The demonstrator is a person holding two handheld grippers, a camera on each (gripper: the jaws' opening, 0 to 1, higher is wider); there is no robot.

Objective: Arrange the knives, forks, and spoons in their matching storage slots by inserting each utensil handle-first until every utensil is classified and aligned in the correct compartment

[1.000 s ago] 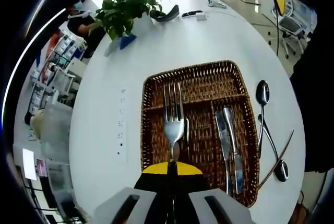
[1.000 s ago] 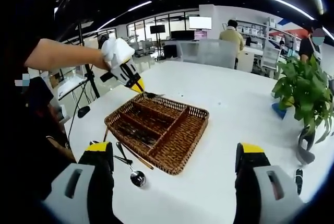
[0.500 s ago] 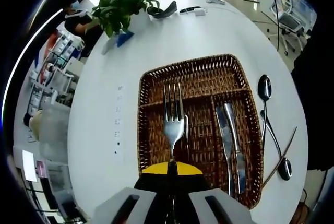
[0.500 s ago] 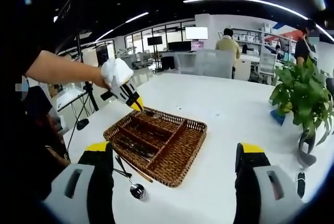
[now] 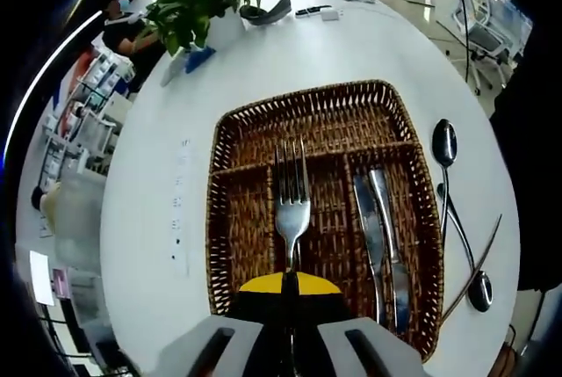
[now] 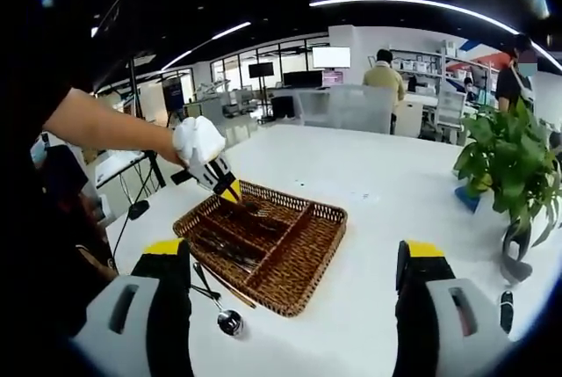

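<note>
Our left gripper (image 5: 287,282) clamps the fork (image 5: 291,204) above the basket (image 5: 235,245); tilting risks the knife (image 5: 369,241) slot. Right gripper (image 6: 294,282) stands apart.

The left gripper view looks steeply down, close above the wicker tray (image 5: 237,184); the right gripper view faces it level from farther off, lower left of frame (image 6: 303,267). Both share the white surface (image 5: 290,52).

The basket (image 5: 233,228) is woven of rough brown wicker. The fork (image 5: 291,206), knives (image 5: 379,236) and spoons (image 5: 446,166) are made of glossy metal. The table (image 5: 290,52) is finished smooth and white.
</note>
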